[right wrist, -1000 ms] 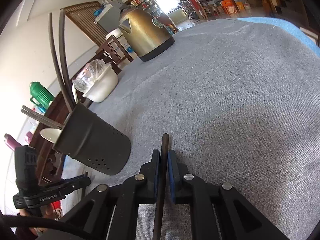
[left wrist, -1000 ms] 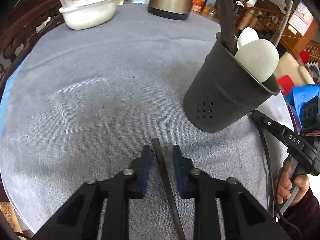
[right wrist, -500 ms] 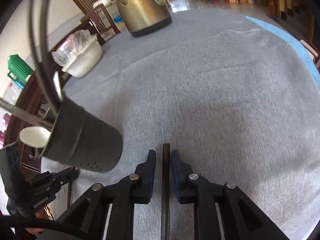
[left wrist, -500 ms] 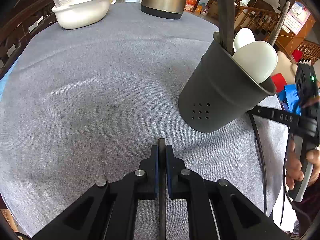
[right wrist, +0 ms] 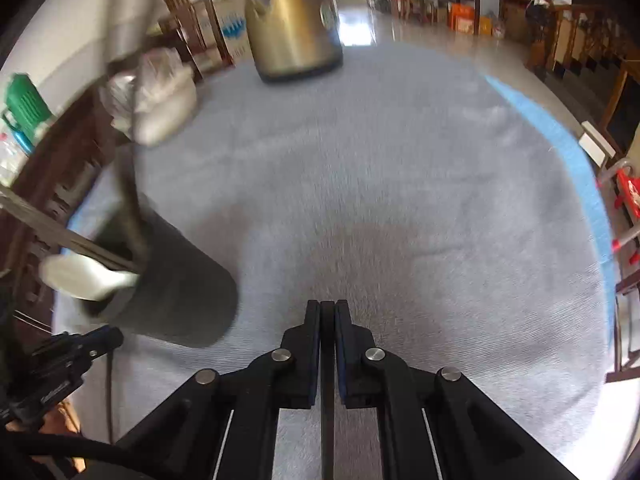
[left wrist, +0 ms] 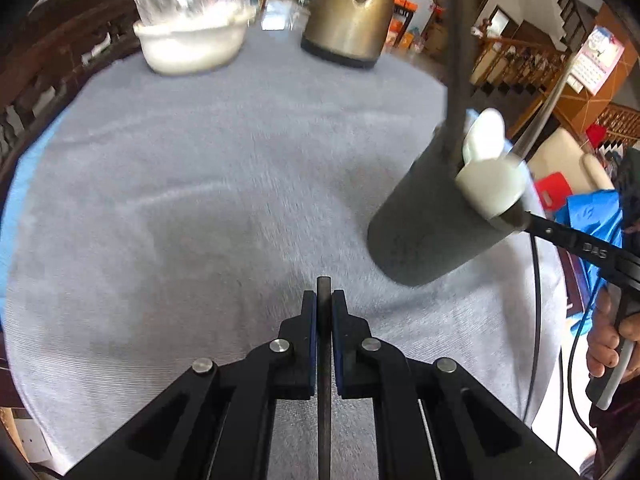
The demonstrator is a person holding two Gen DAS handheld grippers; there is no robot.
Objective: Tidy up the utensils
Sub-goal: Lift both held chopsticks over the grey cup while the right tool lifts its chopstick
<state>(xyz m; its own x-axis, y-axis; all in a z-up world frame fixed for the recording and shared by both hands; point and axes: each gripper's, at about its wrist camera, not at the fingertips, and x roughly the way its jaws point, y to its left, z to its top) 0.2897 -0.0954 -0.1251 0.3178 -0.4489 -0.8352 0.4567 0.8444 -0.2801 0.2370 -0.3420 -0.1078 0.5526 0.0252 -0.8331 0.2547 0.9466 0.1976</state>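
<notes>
A dark grey utensil holder [left wrist: 432, 224] stands on the grey tablecloth, right of my left gripper; it also shows at the left in the right wrist view [right wrist: 172, 292]. It holds white spoons [left wrist: 486, 168] and dark chopsticks [left wrist: 460, 52]. My left gripper [left wrist: 324, 300] is shut on a dark chopstick [left wrist: 323, 284] above the cloth. My right gripper [right wrist: 327, 308] is shut on another dark chopstick [right wrist: 327, 380] that runs back between its fingers.
A brass kettle [left wrist: 348, 16] and a white bowl with a plastic bag [left wrist: 192, 36] stand at the table's far side. The grey tablecloth [left wrist: 200, 200] covers the round table. Wooden chairs and shelves lie beyond the edges.
My left gripper closed on the chopstick and lifted it. My right gripper loosened, then closed again on its chopstick. Both views tilted up and the holder shifted sideways.
</notes>
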